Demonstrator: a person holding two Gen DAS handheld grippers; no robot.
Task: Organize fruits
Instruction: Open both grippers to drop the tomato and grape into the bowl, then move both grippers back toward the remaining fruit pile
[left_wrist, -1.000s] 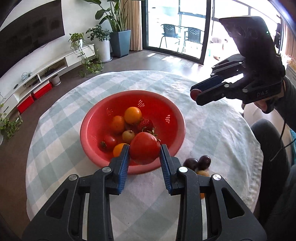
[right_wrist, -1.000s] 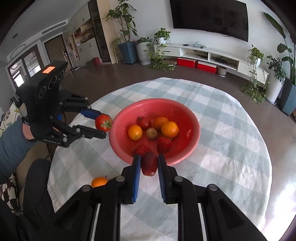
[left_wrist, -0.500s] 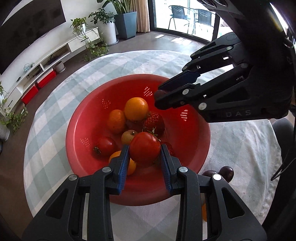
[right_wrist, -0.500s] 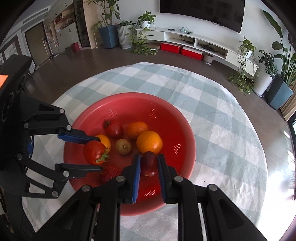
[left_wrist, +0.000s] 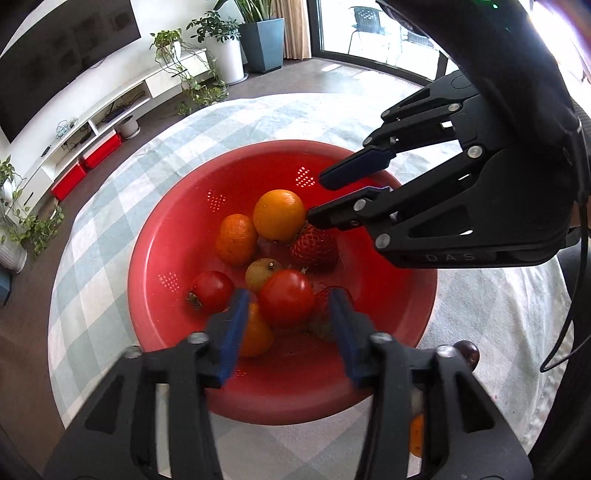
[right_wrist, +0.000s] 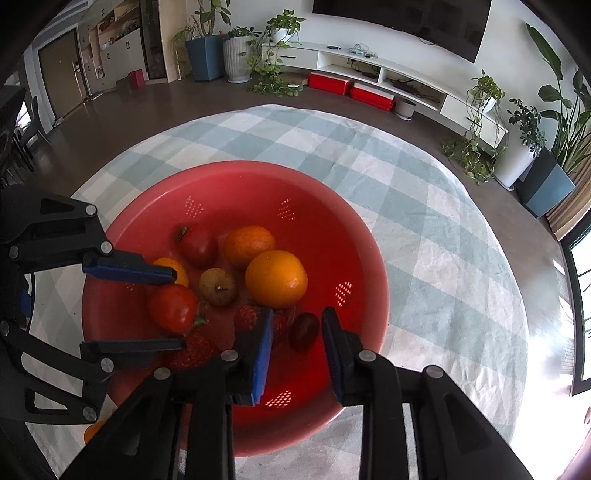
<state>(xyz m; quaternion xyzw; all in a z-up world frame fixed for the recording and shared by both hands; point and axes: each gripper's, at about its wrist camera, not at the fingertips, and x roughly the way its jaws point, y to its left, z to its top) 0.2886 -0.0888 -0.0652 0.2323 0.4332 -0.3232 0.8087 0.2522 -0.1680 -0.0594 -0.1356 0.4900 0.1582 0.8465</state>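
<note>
Your left claw (left_wrist: 288, 325) stands spread over the red bowl (left_wrist: 173, 236), its blue pads clear of the tomato (left_wrist: 286, 297) lying between them on the fruit pile. Your right claw (right_wrist: 297, 332) is likewise spread, with a dark red fruit (right_wrist: 303, 331) lying loose between its pads inside the bowl. Beyond sit an orange (right_wrist: 276, 278) and a strawberry (left_wrist: 314, 247); the checked bench (right_wrist: 424, 206) carries all.
</note>
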